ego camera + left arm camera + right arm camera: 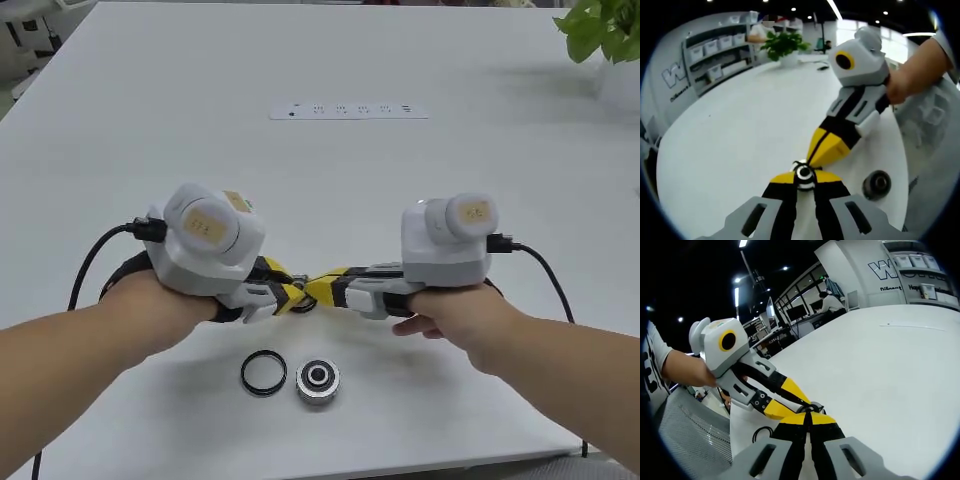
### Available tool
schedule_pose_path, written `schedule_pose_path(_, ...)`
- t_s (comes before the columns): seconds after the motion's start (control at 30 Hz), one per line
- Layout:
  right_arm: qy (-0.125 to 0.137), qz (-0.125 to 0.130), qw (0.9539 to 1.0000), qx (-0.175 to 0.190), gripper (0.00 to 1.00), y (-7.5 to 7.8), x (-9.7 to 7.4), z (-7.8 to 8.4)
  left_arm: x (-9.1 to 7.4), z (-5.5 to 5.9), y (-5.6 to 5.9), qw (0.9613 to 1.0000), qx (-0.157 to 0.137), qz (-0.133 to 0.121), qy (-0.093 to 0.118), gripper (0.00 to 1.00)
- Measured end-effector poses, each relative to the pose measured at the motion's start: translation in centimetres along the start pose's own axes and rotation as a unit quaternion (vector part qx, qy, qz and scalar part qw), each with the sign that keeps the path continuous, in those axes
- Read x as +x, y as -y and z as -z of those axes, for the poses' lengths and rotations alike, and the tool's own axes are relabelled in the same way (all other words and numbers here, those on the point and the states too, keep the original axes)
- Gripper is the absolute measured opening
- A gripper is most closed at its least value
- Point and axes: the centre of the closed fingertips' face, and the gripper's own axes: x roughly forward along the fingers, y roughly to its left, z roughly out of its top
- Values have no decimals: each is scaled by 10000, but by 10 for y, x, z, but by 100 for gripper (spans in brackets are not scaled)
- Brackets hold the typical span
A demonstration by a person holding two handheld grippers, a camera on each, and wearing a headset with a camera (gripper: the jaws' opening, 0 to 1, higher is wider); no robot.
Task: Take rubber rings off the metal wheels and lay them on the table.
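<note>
Above the white table (300, 180), my two grippers meet tip to tip. My left gripper (289, 296) is shut on a small metal wheel (804, 173) that has a black rubber ring around it. My right gripper (319, 290) comes in from the other side, and its yellow tips are shut at the wheel's rim, apparently on the rubber ring. In the right gripper view its jaws (810, 413) are closed against the left gripper's tips. A loose black ring (263, 373) lies flat on the table below them. A second metal wheel (318, 382) sits beside it.
A white power strip (348, 110) lies farther back at the table's middle. A potted plant (601, 30) stands at the far right corner. The table's front edge runs just behind the loose ring and wheel. Black cables trail from both grippers.
</note>
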Motion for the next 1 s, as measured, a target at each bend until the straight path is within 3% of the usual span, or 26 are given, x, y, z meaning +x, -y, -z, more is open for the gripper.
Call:
schedule_pose_path(0.2, 91, -83, 9999, -25, 0, -5, 1, -4, 0, 0, 1, 10000, -2, -1, 4, 12)
schedule_pose_path(1.0, 109, -13, 9999, 126, 0, -4, -1, -3, 2, -1, 0, 10000, 71, 18, 19, 14)
